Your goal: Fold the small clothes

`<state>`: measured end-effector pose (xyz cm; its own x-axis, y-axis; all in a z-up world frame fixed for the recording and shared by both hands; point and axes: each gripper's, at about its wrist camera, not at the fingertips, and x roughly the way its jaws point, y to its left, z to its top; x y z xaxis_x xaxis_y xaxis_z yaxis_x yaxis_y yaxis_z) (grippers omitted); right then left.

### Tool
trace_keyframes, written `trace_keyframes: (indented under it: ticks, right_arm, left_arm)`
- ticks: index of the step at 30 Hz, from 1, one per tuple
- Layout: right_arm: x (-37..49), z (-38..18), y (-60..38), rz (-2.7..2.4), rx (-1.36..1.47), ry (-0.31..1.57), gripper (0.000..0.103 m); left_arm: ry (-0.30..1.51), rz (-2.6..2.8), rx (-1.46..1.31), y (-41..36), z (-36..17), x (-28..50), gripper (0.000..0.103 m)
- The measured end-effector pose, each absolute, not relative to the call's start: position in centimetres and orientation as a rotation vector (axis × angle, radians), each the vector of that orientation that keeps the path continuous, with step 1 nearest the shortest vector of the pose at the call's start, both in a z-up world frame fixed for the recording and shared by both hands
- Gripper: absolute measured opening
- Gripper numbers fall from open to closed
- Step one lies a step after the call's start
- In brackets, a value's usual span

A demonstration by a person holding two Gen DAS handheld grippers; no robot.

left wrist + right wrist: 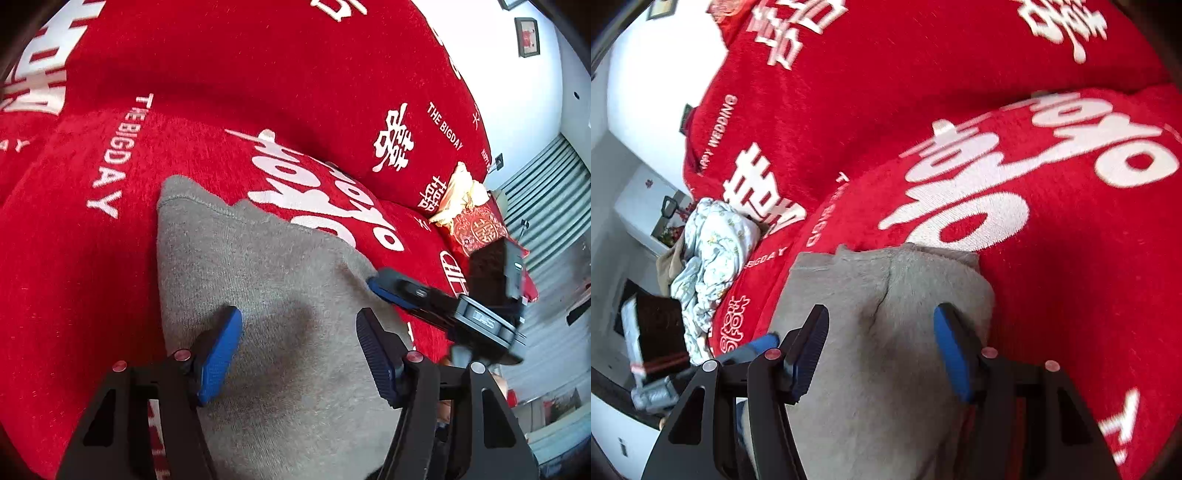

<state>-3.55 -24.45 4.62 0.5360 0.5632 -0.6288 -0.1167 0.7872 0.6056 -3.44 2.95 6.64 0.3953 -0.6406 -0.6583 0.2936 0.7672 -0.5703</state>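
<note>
White lettering reading "THE BIGDAY" and "HAPPY WEDDING" runs across the red blanket [92,277] ahead of both wide-open, empty grippers, left gripper [297,354] and right gripper [881,349], which hover over the grey garment [266,280], with a floral cloth heap [713,258] far left.

My right gripper [881,341] hangs with its jaws spread wide over the grey garment [886,295] lying on the red blanket [1052,277] with white lettering, while a crumpled pale floral cloth [713,251] sits off to the left, near the left gripper [753,345]
</note>
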Motion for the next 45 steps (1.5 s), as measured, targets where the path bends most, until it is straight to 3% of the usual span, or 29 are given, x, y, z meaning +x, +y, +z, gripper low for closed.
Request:
trace_keyframes:
  ticks: [6,13,15,16,23,32,45]
  right_arm:
    - [-10.5,7.5,-23.9,0.614,0.51,0.848,0.066]
    - [-13.8,3.7,-22.6,0.654,0.466,0.948,0.064]
    - [-14.1,3.3,-23.0,0.651,0.489,0.931,0.062]
    - [-14.4,3.5,-23.1,0.636,0.491,0.929,0.064]
    - [-19.0,5.2,-20.6,0.731,0.298,0.902,0.072]
    - [-18.7,1.2,-21.6,0.644,0.361,0.996,0.072]
    - [-19.4,2.3,-23.2,0.368,0.191,0.991,0.076]
  left_arm:
    - [0.92,-0.671,-0.302,2.9,8.8,-8.6,0.068]
    - [0.935,-0.527,-0.143,2.6,5.6,-10.9,0.068]
    - [0.973,-0.495,-0.176,3.6,4.8,-10.7,0.074]
    - [0.987,-0.482,-0.206,4.2,4.7,-10.8,0.079]
    - [0.946,-0.399,-0.125,4.2,4.9,-14.5,0.079]
    - [0.961,-0.33,-0.007,2.5,3.0,-15.5,0.082]
    - [0.957,-0.259,0.093,1.6,2.9,-16.2,0.082]
